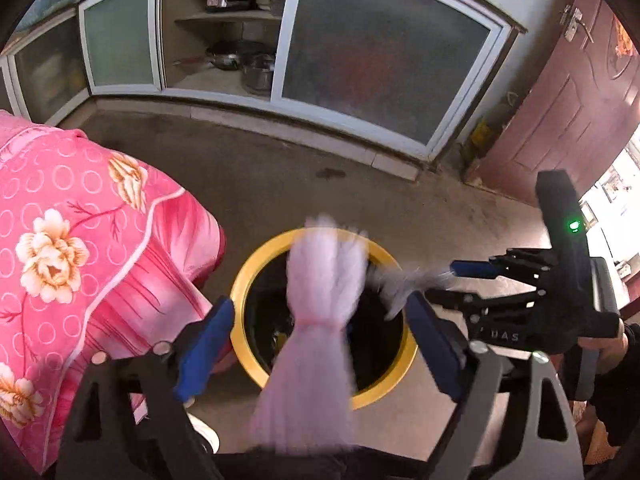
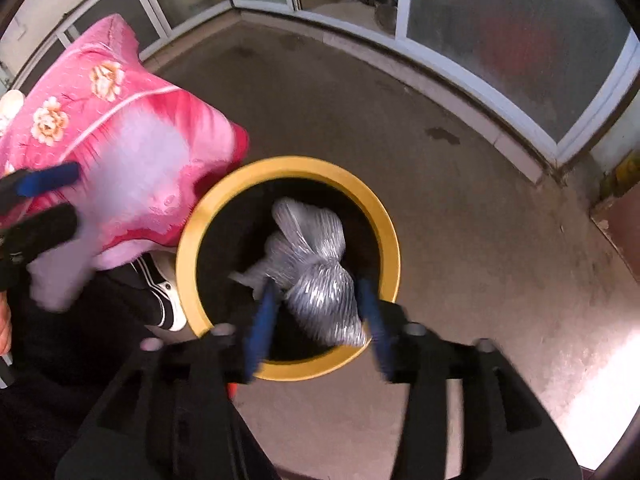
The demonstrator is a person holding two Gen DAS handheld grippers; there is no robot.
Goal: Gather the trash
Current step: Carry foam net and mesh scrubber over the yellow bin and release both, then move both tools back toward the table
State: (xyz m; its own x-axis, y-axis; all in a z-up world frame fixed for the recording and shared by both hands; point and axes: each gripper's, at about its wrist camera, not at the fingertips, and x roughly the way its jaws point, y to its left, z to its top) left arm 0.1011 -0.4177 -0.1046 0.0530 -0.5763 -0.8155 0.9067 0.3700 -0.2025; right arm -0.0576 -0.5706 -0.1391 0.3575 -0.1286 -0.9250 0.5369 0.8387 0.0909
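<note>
A yellow-rimmed bin (image 1: 244,280) with a dark inside stands on the concrete floor. In the left wrist view a pale lilac tied bag (image 1: 320,280), blurred, hangs over the bin between the fingers of my left gripper (image 1: 320,308), which is open with gaps on both sides of the bag. My right gripper (image 1: 440,280) is beside it on the right. In the right wrist view a silvery grey knotted bag (image 2: 316,264) lies over the bin's (image 2: 288,166) mouth between my right gripper's (image 2: 316,286) open fingers. My left gripper (image 2: 76,194) and the lilac bag (image 2: 132,176) are at the left edge.
A pink flowered cloth (image 1: 80,240) hangs close to the bin's left side, with a person's dark trouser leg and shoe (image 2: 170,300) below it. Low cabinets with frosted sliding doors (image 1: 380,68) and pots (image 1: 240,60) line the back. A red-brown door (image 1: 560,112) is at the right.
</note>
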